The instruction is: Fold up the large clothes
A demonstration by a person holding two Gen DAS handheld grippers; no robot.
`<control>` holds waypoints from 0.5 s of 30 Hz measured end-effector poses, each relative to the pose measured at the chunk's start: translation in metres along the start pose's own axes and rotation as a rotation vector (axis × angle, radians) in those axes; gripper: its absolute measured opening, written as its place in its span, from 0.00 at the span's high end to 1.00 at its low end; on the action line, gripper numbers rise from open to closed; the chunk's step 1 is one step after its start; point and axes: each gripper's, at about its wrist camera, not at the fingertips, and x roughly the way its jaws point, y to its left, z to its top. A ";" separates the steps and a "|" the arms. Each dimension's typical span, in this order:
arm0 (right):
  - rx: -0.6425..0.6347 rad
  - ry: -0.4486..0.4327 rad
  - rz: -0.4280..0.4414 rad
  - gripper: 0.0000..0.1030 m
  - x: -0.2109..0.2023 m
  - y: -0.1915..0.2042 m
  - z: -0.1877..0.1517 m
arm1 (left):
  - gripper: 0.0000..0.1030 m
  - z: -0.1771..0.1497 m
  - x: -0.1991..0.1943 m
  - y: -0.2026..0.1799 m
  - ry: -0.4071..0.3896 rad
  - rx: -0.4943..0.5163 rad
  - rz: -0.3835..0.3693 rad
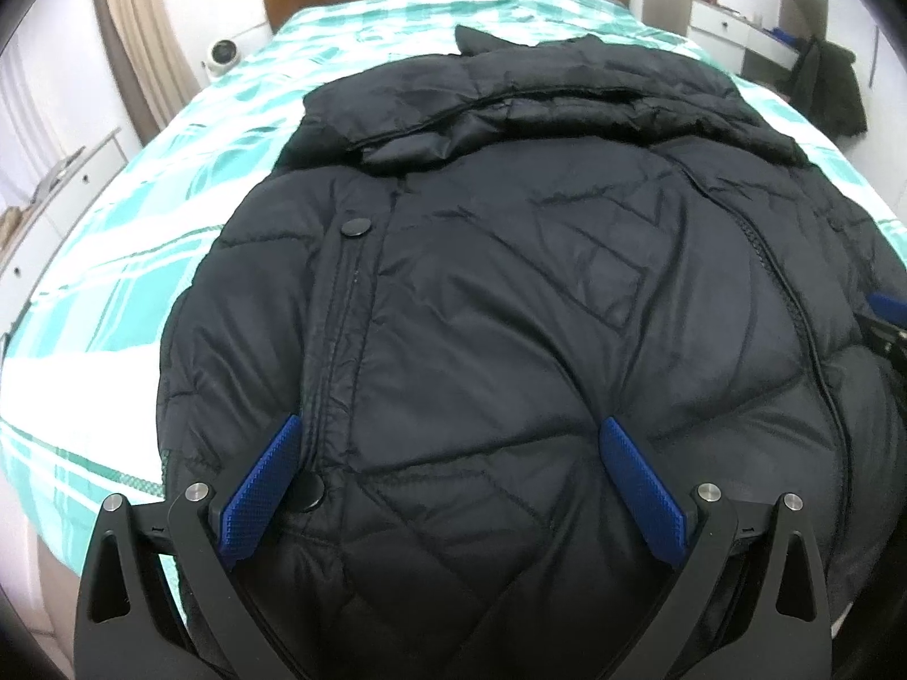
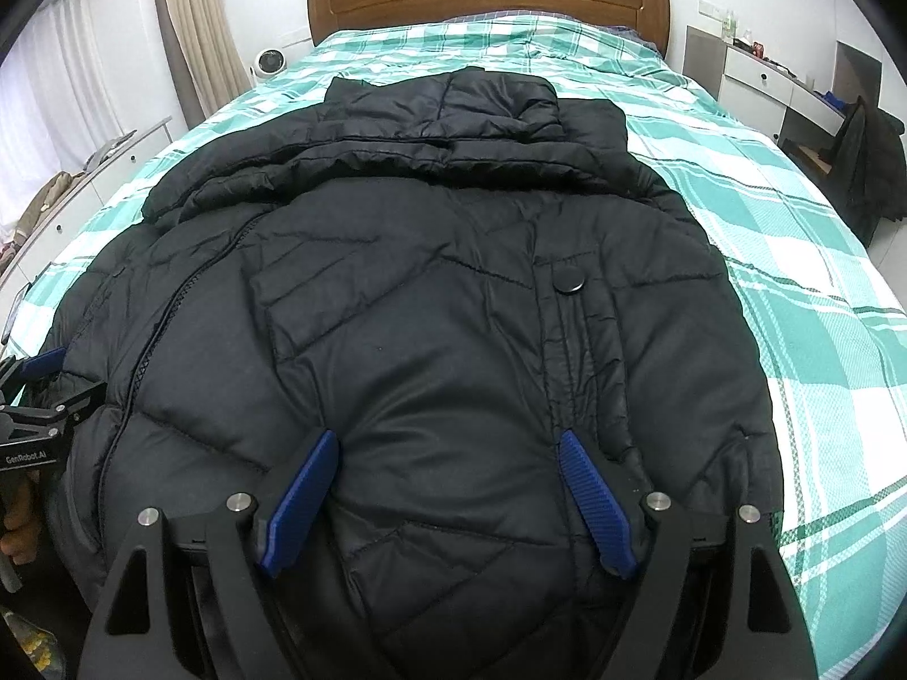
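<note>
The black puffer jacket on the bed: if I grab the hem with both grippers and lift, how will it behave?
The black puffer jacket is quilted and puffy, so it will probably be light for its bulk and spring back after folding. Its wrinkled, sheeny shell suggests it may droop and slip between the pads. Both the left gripper and the right gripper stand open over it.

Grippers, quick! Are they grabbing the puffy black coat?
Left gripper: open, pads pressed into the black coat, not pinching it.
Right gripper: open, the same.
</note>
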 end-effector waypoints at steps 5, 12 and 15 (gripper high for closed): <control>0.011 0.062 -0.001 0.20 -0.005 -0.001 0.002 | 0.01 -0.012 -0.021 0.003 0.038 0.043 -0.053; -0.043 0.137 0.003 0.20 -0.028 0.000 -0.020 | 0.01 -0.071 -0.052 -0.007 0.189 0.171 -0.181; -0.034 0.155 0.042 0.20 -0.047 -0.010 -0.027 | 0.01 -0.086 -0.075 -0.008 0.190 0.228 -0.184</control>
